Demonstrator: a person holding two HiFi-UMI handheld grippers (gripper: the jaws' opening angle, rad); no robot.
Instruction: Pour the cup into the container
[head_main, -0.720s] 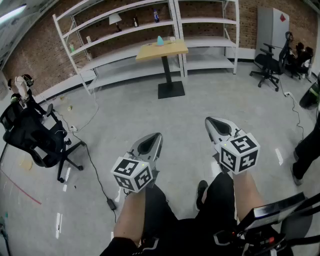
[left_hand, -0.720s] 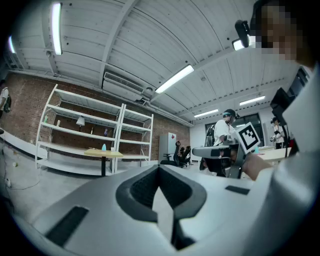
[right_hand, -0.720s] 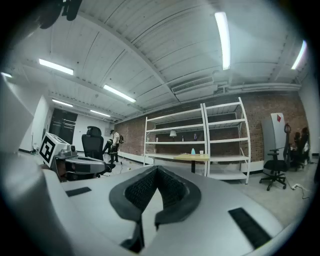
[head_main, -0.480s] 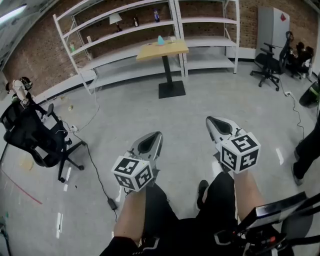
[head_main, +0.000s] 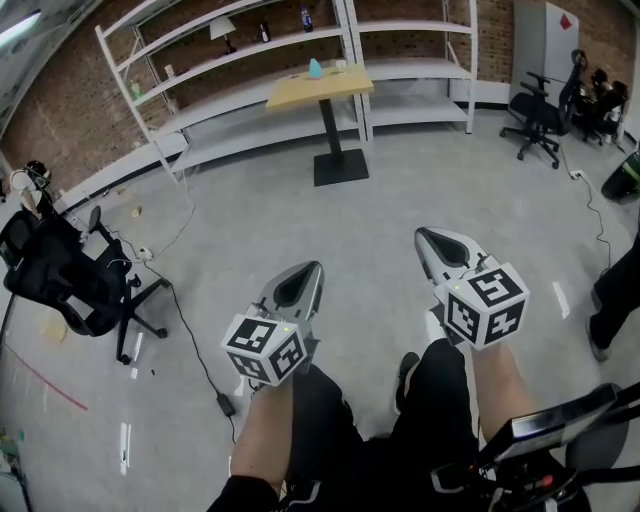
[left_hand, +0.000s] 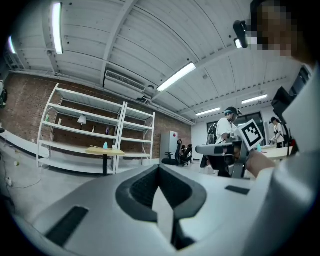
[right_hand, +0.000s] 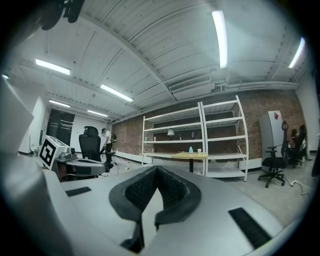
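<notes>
Over smooth concrete floor (head_main: 300, 200), left gripper (head_main: 308, 272) and right gripper (head_main: 427, 238), ribbed fingers (right_hand: 137, 192) closed

My right gripper (right_hand: 157, 169) is closed, jaws meeting with nothing between them. Beyond the tips, far off, stands a wooden table (right_hand: 190, 156) carrying 1 blue item (right_hand: 190, 149) and 1 white cup (right_hand: 199, 150), with white shelving (right_hand: 220, 135) behind. Left of my jaws is the left gripper (right_hand: 97, 167).
</notes>
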